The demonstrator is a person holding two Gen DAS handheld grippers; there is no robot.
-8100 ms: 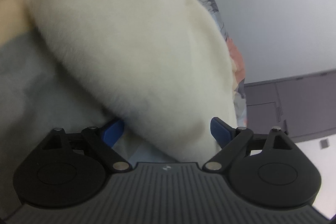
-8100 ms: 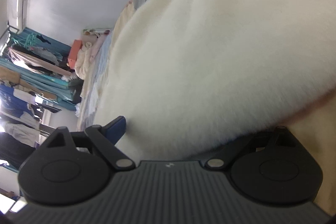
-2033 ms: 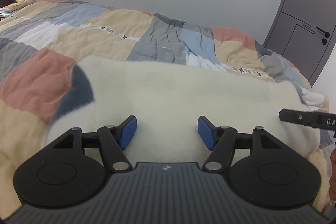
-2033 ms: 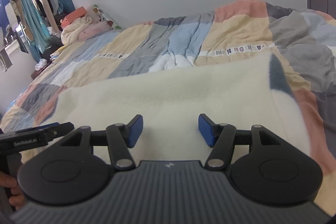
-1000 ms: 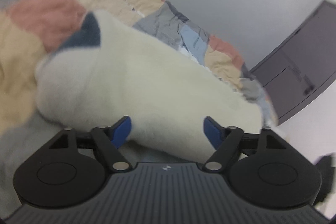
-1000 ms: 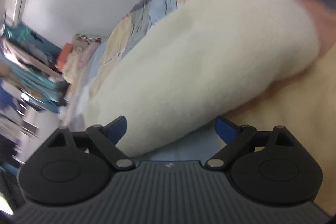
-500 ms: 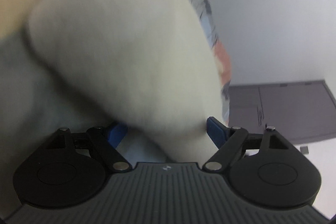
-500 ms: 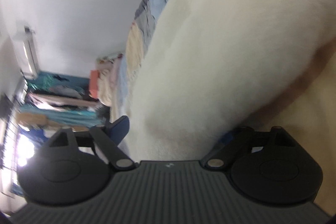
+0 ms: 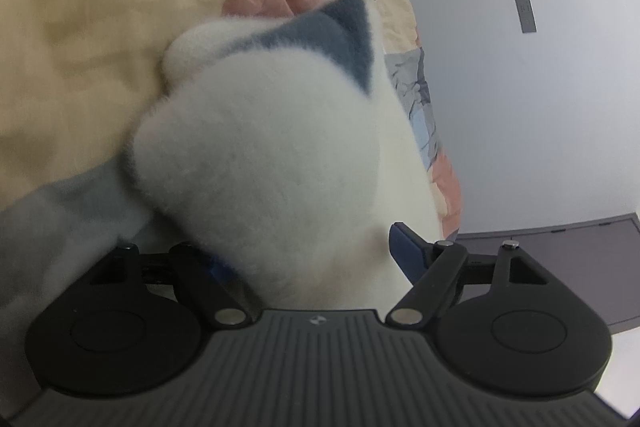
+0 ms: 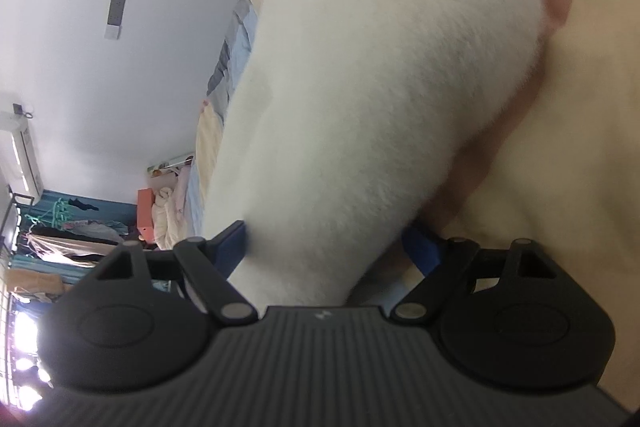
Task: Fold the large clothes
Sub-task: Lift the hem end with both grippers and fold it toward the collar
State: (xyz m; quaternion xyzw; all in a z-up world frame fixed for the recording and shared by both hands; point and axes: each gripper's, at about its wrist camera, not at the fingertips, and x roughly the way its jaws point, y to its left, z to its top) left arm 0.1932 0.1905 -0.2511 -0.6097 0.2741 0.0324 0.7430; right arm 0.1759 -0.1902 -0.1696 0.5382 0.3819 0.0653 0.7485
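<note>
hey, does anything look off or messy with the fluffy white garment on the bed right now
Nothing looks damaged or spilled. The fluffy white garment lies bunched in a thick roll on the patchwork quilt, its dark blue patch poking up at one end. An end of the roll sits between each pair of tongs, the left tongs closing, the right tongs wide.

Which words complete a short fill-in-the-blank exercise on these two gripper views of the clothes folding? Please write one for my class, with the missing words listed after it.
1. The fluffy cream garment lies on a patchwork ____.
2. The pads of the left gripper are coloured ____.
3. The garment's dark corner patch is blue-____.
4. Between the fingers of the right gripper sits a thick roll of the ____.

Missing words: quilt; blue; grey; garment
</note>
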